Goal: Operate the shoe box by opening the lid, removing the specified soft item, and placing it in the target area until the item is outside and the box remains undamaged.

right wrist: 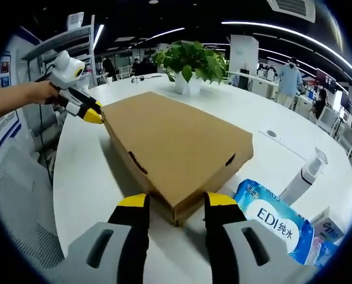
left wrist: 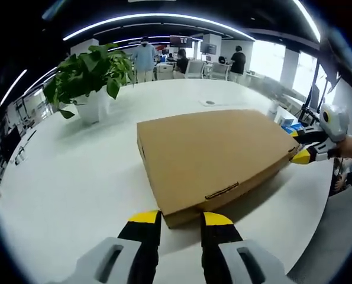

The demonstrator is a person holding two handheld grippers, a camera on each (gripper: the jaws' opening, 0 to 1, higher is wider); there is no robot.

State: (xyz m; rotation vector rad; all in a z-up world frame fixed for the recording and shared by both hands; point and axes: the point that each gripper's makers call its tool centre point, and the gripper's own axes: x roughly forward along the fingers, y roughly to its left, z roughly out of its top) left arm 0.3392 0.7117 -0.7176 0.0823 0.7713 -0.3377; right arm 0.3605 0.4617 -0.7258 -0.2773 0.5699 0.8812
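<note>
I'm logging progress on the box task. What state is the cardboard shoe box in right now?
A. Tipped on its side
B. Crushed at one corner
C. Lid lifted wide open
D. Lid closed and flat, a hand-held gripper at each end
D: the cardboard shoe box lies flat with its lid shut, the left hand-held gripper at one corner and the right hand-held gripper at the opposite one.
</note>
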